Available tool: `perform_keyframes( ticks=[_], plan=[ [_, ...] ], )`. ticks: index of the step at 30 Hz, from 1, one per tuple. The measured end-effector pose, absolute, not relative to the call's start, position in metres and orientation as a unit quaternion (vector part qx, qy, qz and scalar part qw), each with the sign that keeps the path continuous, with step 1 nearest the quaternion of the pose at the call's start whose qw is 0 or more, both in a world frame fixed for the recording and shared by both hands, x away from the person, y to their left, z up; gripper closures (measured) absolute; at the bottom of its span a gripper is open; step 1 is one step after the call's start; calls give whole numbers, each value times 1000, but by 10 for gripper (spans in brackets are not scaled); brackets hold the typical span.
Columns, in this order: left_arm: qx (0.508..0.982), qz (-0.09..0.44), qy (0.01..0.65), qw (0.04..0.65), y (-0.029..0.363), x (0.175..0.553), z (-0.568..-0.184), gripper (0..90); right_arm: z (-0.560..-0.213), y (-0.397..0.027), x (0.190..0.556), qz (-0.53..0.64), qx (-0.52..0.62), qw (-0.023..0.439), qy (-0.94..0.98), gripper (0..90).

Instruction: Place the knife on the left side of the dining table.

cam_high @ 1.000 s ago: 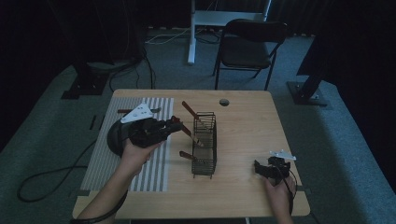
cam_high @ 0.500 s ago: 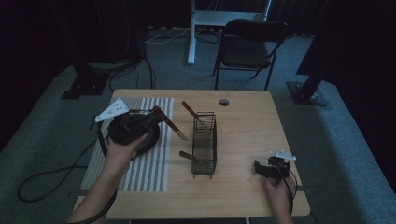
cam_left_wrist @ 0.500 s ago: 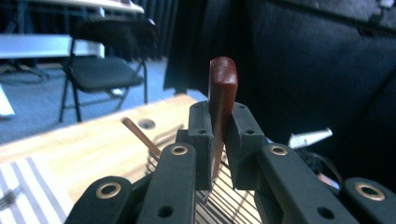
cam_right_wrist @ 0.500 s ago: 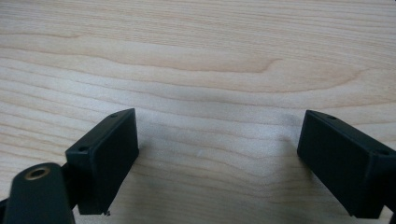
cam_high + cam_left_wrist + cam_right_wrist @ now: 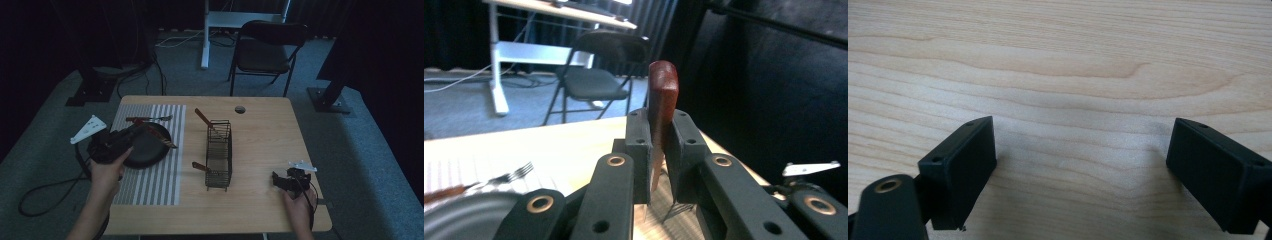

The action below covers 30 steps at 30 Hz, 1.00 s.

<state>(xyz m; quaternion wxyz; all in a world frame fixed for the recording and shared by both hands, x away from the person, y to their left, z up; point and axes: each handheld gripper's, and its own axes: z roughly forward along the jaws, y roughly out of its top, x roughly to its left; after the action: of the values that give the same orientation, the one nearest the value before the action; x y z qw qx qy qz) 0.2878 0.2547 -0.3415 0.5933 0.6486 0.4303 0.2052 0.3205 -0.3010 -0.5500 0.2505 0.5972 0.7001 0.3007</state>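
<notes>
Clearly, the left gripper [image 5: 659, 165] is clamped on a reddish-brown wooden-handled utensil [image 5: 662, 95], whose rounded handle end stands up between the two black jaws in the left gripper view, while what seems to be its thin metal part runs down between the pads toward the table. Seen from the high view, the same left gripper [image 5: 131, 136] sits over the near left rim of a round black plate [image 5: 150, 150], and the held utensil [image 5: 161, 137] slants across the plate toward its right edge. That plate rests on a grey-and-white striped placemat [image 5: 165, 175] at the left side of the light wooden table [image 5: 260, 150]. Beyond the plate, a silver fork with a brown handle [image 5: 148, 119] lies flat on the mat. Near the table's middle stands a black wire cutlery basket [image 5: 219, 155]; one brown-handled piece [image 5: 204, 118] leans out of its far end and another [image 5: 201, 167] pokes out from its left side. At the near right corner, the right gripper [image 5: 280, 181] rests low by the table, and in the right gripper view its jaws [image 5: 1083, 175] stand well apart over bare wood with nothing between them.
</notes>
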Motion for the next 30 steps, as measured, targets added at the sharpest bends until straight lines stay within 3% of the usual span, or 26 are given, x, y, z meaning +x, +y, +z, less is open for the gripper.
perform_keyframes(
  ticks=[8,18,30],
  plan=[
    [634,213,468,577,271,266,-378,823,-550,-301,320,300,598,250,700,115],
    [626,176,505,568,271,256,-423,822,-550,-301,320,300,598,250,700,115],
    [621,171,528,553,270,251,-449,822,-550,-301,320,300,598,250,700,115]
  ],
)
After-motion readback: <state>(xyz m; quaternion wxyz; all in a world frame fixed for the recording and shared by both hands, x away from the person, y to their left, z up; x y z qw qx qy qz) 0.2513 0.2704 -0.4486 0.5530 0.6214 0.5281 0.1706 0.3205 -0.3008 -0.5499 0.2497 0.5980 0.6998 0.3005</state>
